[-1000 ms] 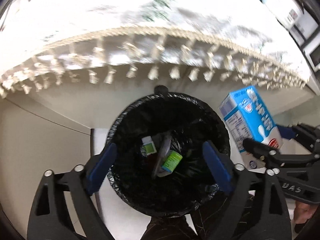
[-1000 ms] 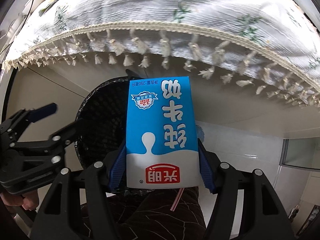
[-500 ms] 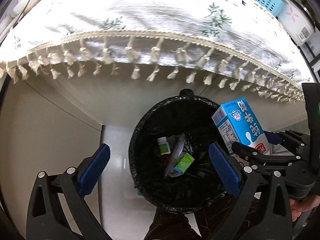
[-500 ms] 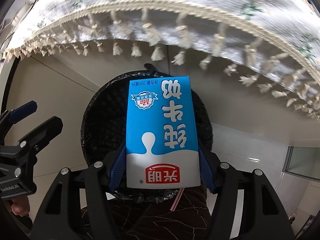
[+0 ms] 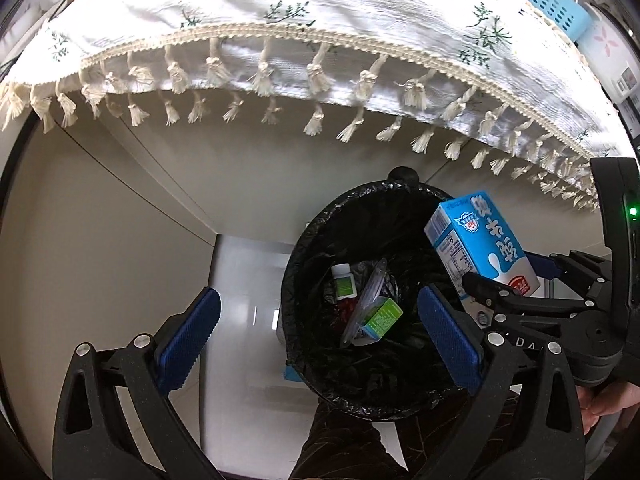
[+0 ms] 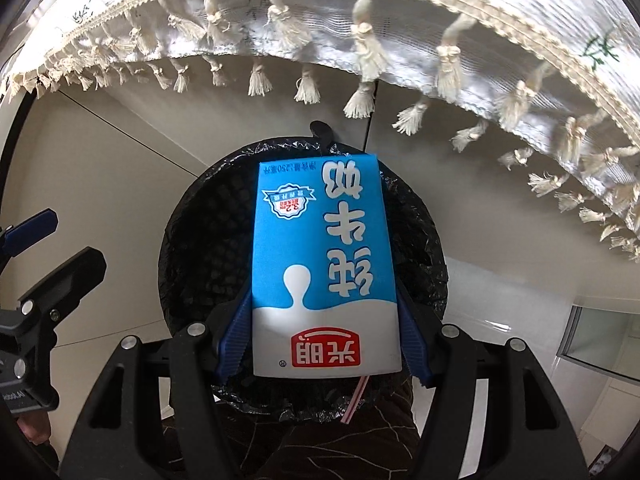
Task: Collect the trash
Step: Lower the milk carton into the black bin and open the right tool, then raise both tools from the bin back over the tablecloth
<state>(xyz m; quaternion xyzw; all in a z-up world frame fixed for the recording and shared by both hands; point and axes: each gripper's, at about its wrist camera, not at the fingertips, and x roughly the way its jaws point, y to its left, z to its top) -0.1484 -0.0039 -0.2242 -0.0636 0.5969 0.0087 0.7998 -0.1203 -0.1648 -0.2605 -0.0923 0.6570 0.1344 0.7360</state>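
Note:
My right gripper [image 6: 325, 340] is shut on a blue-and-white milk carton [image 6: 322, 256], held upside down over a round bin lined with a black bag [image 6: 192, 232]. Seen from the left wrist, the same carton [image 5: 480, 248] hangs above the right side of the bin [image 5: 316, 372], with the right gripper [image 5: 508, 296] clamped on it. Inside the bin lie a small white-capped bottle [image 5: 343, 282], a clear wrapper [image 5: 370, 300] and a green box [image 5: 382, 316]. My left gripper [image 5: 320, 336] is wide open with nothing between its fingers, over the bin's left side.
A table under a white fringed cloth [image 5: 320, 40] overhangs the bin at the back, and its tassels [image 6: 368, 56] hang close to the carton. A blue basket [image 5: 560, 12] sits on the table at the far right. Pale floor [image 5: 248, 280] lies left of the bin.
Both grippers shifted: the right one carried the carton from beside the bin to above it and lower, while the left one slid left, its jaws spreading a little wider.

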